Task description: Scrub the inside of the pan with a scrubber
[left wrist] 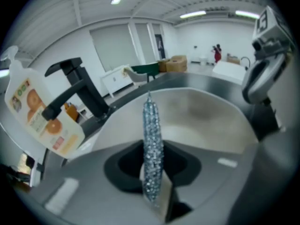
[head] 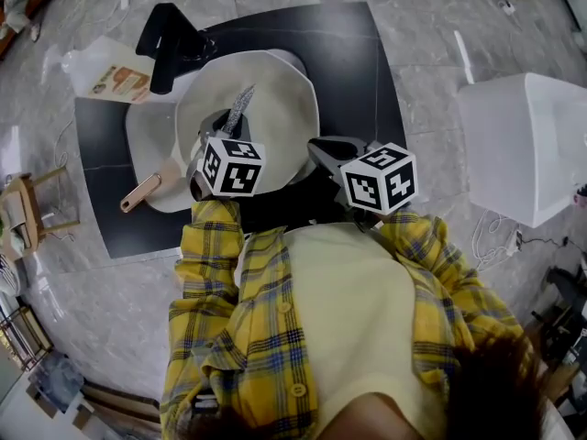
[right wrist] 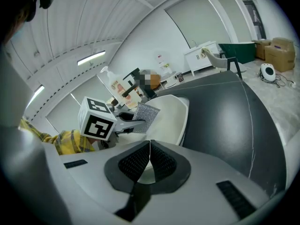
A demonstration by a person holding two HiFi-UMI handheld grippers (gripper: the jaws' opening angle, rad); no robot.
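A cream pan [head: 275, 108] stands tilted in the sink, its wooden handle [head: 142, 193] pointing to the left. My left gripper [head: 229, 122] is shut on a silver mesh scrubber [head: 241, 108], which stands on edge over the pan's inside. In the left gripper view the scrubber [left wrist: 152, 149] rises between the jaws, in front of the pan's wall [left wrist: 206, 116]. My right gripper [head: 316, 149] is at the pan's right rim. In the right gripper view its jaws [right wrist: 150, 146] meet at the tips on the pan's edge [right wrist: 168, 111]. The scrubber [right wrist: 146, 115] also shows there.
A black faucet [head: 170, 44] rises at the sink's [head: 147, 145] back left, with a soap bottle [head: 105, 76] beside it. The sink sits in a black counter [head: 358, 62]. A white box [head: 527, 145] stands on the floor at the right.
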